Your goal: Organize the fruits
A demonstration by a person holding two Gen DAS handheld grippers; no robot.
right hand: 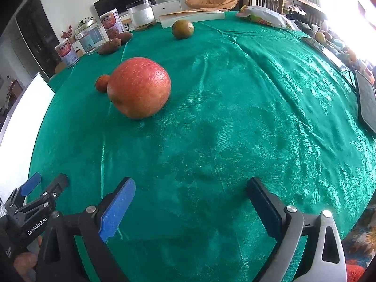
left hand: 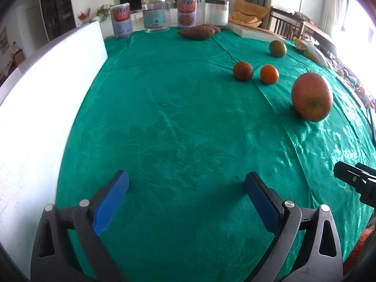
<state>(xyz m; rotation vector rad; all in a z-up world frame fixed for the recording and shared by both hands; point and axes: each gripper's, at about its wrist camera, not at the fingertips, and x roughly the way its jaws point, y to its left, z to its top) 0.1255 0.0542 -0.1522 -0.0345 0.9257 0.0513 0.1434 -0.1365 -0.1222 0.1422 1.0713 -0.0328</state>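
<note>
A big red apple lies on the green tablecloth. Behind it sit a small orange and a darker brownish orange. Farther back rests a greenish round fruit. My left gripper is open over bare cloth, well short of the fruits. My right gripper is open too, with the apple ahead and to its left. Each gripper shows at the edge of the other's view: the right one, the left one.
Two sweet potatoes lie at the back beside two cans, a glass jar and a clear tub. A white board lines the left edge. A flat white box, a snack bag and a dark tablet lie around the right.
</note>
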